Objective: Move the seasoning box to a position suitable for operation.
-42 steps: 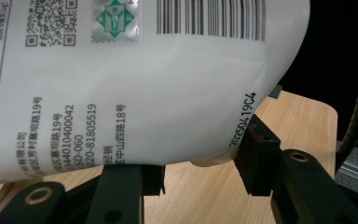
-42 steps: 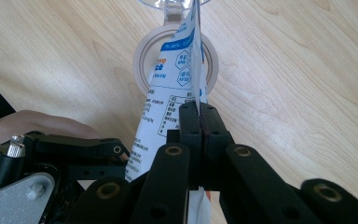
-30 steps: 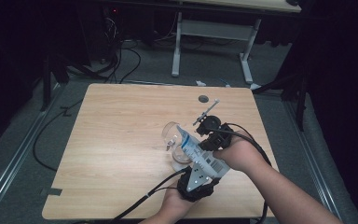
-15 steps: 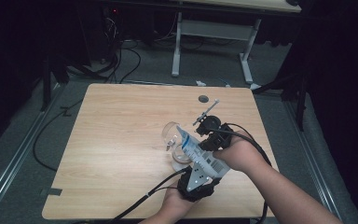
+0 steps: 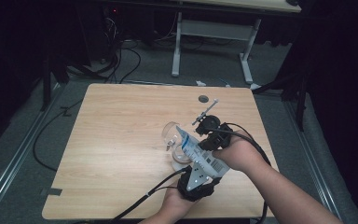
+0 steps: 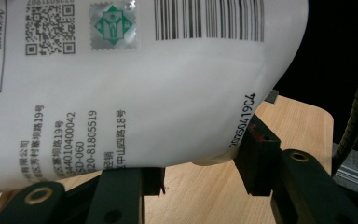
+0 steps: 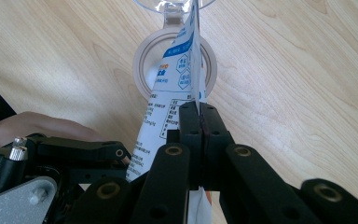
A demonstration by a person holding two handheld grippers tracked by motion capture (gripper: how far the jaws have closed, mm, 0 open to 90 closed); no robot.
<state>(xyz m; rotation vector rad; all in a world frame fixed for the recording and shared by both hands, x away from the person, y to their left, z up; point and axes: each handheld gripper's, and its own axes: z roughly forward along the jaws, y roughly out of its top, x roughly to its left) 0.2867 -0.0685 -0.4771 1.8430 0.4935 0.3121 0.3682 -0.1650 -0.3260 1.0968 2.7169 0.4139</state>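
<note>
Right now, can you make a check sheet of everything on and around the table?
Surface: wooden table, bare to the left.
Job's things: white printed pouch tilted toward a clear cup; a ring-shaped lid lies under the pouch.
Clutter: small dark disc near the far edge.
Grippers: left gripper holds the pouch's bottom; right gripper shut on its side seam.
Cables: black cable trails off the near edge; more on the floor.
Surroundings: dark room, white desk frame behind.

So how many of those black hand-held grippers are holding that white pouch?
2. The left gripper grips the white pouch at its bottom end; the right gripper pinches its edge higher up, near the clear glass.
</note>
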